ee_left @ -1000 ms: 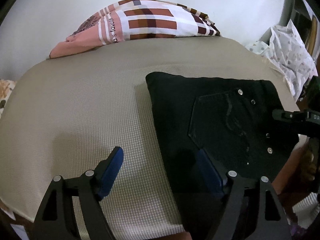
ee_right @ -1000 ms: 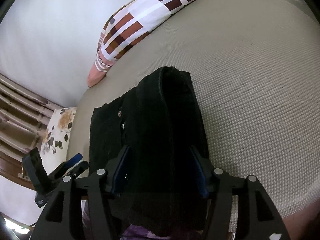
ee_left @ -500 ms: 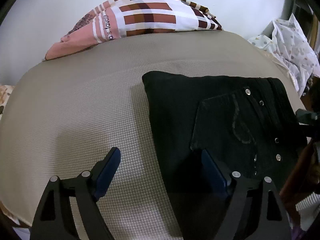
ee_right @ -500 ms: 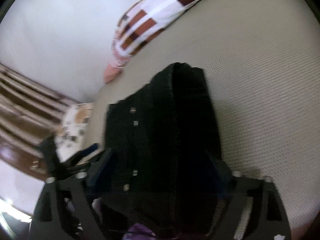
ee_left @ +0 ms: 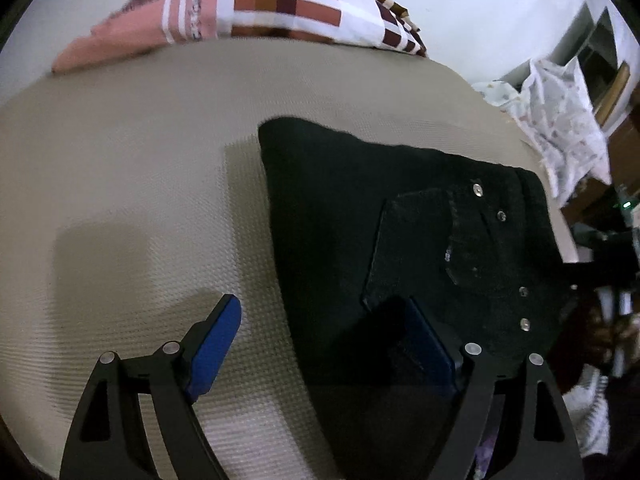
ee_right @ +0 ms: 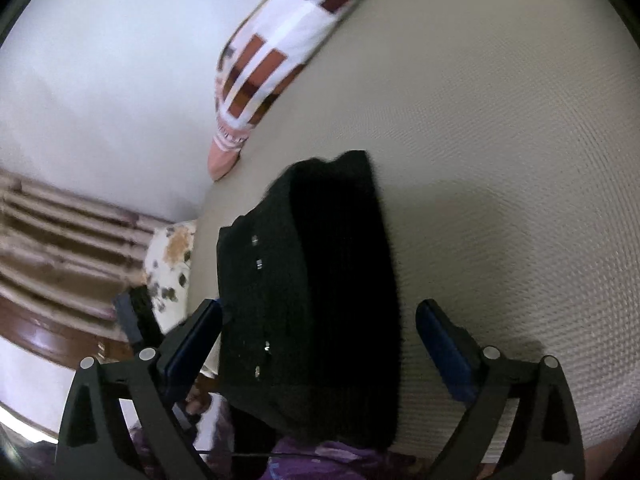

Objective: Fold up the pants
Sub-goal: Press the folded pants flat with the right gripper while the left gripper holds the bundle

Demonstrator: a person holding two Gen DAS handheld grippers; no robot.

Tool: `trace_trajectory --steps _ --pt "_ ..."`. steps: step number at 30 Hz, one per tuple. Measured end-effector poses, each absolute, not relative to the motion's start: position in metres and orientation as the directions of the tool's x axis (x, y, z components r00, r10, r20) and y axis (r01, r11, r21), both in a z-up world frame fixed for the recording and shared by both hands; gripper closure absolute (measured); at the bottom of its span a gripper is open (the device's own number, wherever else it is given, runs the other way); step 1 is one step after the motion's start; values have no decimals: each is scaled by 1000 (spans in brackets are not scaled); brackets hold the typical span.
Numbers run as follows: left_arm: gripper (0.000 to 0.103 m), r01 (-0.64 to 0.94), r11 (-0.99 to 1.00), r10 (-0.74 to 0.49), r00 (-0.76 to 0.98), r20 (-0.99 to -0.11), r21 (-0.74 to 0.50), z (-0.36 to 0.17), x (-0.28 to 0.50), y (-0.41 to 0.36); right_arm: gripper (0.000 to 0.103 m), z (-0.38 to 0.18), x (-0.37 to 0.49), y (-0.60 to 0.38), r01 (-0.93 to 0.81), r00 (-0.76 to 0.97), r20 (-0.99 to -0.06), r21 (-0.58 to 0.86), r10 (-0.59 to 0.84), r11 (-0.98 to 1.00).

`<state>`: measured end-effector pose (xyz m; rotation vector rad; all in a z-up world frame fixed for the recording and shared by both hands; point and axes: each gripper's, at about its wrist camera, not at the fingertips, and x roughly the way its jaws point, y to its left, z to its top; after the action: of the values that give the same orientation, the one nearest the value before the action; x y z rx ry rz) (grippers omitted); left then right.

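Black pants (ee_left: 360, 220) lie folded into a compact stack on the beige bed cover (ee_left: 120, 160), back pocket and rivets facing up. My left gripper (ee_left: 320, 340) is open low over the stack's near left edge: one blue pad hangs over bare cover, the other over the black cloth. In the right wrist view the pants (ee_right: 328, 280) lie between the fingers of my right gripper (ee_right: 320, 340), whose jaws are opening; the pads stand off the cloth on both sides. The right gripper's dark body (ee_left: 600, 264) shows at the stack's right end.
A checked brown, white and pink pillow (ee_left: 260, 8) lies at the far side of the bed by the white wall. A white dotted cloth (ee_left: 560, 120) is heaped off the right edge. A floral cushion (ee_right: 172, 260) and wooden slats (ee_right: 60, 260) are beyond the left edge.
My right gripper's jaws spread from a grip on the folded pants to wide apart, and the stack now rests on the bed. My left gripper dipped a little closer to the pants.
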<state>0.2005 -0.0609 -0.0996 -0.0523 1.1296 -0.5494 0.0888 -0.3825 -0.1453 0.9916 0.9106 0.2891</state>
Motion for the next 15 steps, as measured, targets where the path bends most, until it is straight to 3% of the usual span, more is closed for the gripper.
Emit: trace_trajectory --steps 5,12,15 --pt "20 390 826 -518 240 -821 -407 -106 205 -59 6 -146 93 -381 127 589 -505 829 630 545" --pt "19 462 713 -631 95 -770 -528 -107 216 -69 0 -141 130 -352 66 460 -574 783 678 618" --pt "16 457 678 -666 48 -745 -576 -107 222 -68 0 -143 135 -346 42 426 -551 804 718 593"
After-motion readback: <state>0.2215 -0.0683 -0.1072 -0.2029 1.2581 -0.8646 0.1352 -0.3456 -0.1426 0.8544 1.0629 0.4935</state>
